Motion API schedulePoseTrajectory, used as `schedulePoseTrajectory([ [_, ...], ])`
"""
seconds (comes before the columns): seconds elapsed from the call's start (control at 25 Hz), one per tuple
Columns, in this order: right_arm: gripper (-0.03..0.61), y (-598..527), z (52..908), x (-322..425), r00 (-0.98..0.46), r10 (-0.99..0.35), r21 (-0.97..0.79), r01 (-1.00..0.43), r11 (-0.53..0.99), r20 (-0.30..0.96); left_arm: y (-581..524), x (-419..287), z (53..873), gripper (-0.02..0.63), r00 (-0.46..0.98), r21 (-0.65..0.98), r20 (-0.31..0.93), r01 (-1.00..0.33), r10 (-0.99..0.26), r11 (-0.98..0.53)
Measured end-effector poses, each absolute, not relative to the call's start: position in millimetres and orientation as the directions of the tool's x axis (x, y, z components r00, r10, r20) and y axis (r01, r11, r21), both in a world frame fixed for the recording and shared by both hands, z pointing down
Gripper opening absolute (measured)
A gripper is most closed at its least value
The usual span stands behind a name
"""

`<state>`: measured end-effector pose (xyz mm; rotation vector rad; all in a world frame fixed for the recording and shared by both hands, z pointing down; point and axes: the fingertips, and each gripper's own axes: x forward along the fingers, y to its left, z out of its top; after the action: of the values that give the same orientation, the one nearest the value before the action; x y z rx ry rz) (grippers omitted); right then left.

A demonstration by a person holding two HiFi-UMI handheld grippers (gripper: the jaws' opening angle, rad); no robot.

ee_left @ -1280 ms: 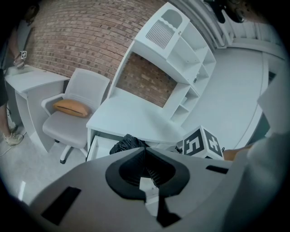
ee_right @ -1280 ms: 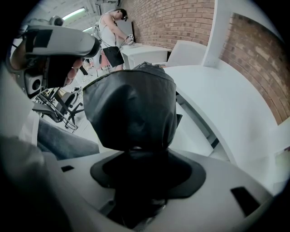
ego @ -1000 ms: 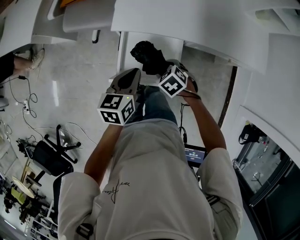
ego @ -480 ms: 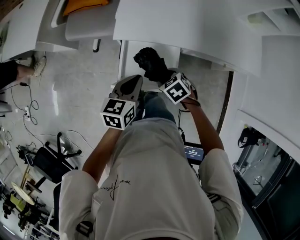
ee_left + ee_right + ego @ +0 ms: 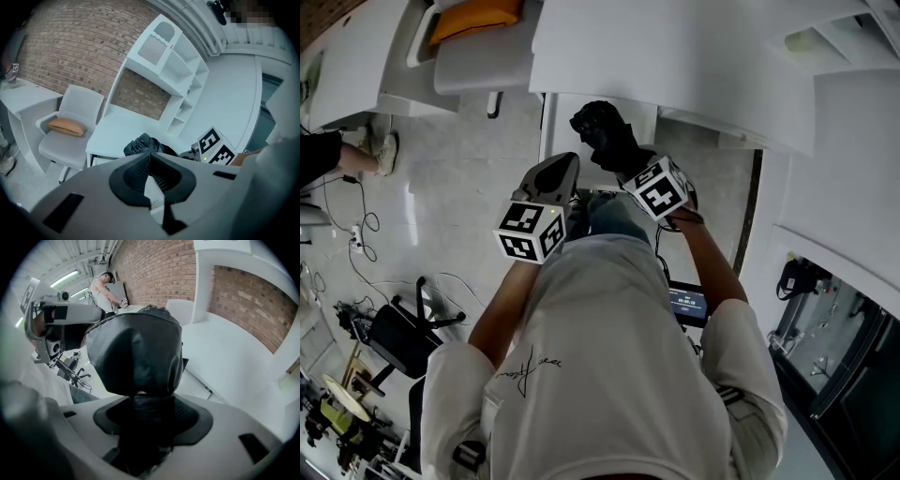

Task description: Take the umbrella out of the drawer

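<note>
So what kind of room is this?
Probably an office or a workroom. There's a white desk with a shelf unit against a brick wall, an office chair with an orange cushion, and cables trailing across the floor.
</note>
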<state>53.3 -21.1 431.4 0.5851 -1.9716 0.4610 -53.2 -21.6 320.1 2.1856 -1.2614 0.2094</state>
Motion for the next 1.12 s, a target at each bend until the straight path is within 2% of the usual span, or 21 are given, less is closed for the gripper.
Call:
schedulePoseTrajectory([
  [1.12, 0.253, 1.7, 350.8, 66.2, -0.455, -0.356, -0.03, -0.649, 0.76, 0.816, -3.6, -67.3, 259.2, 0.018, 0.547, 0.44, 0.285, -0.804, -0.787, -0.4],
])
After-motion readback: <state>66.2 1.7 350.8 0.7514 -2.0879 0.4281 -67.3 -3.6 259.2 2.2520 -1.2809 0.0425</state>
